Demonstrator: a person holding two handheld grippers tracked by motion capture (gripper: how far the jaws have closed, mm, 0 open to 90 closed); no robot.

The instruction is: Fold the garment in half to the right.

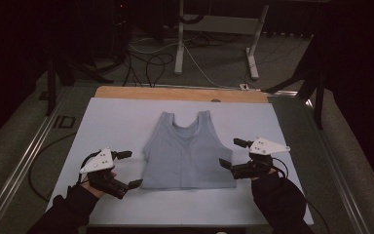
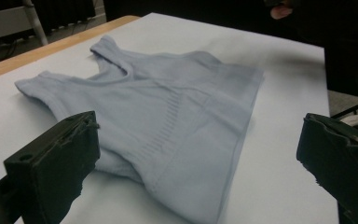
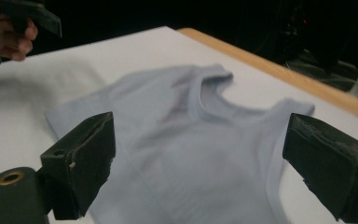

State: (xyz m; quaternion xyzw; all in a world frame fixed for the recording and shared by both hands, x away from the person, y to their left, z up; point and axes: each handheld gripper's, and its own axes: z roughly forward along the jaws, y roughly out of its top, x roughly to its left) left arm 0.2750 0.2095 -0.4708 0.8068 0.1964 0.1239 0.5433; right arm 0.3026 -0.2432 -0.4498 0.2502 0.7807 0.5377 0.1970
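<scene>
A pale blue sleeveless top [image 1: 187, 151] lies flat in the middle of a light sheet [image 1: 121, 122], neck toward the far edge. My left gripper [image 1: 129, 168] stands open just off the top's lower left corner, jaws wide apart and holding nothing. My right gripper [image 1: 231, 153] stands open at the top's right side, close to its edge. In the left gripper view the top [image 2: 168, 116] spreads ahead between the jaws. In the right gripper view the top [image 3: 191, 149] lies under and ahead of the jaws, and the other hand [image 3: 11, 37] shows far left.
The sheet covers a wooden table whose bare strip [image 1: 180, 93] shows along the far edge. Metal rails [image 1: 24, 161] run down both sides. White table legs [image 1: 179, 44] and cables [image 1: 151, 63] stand on the floor beyond.
</scene>
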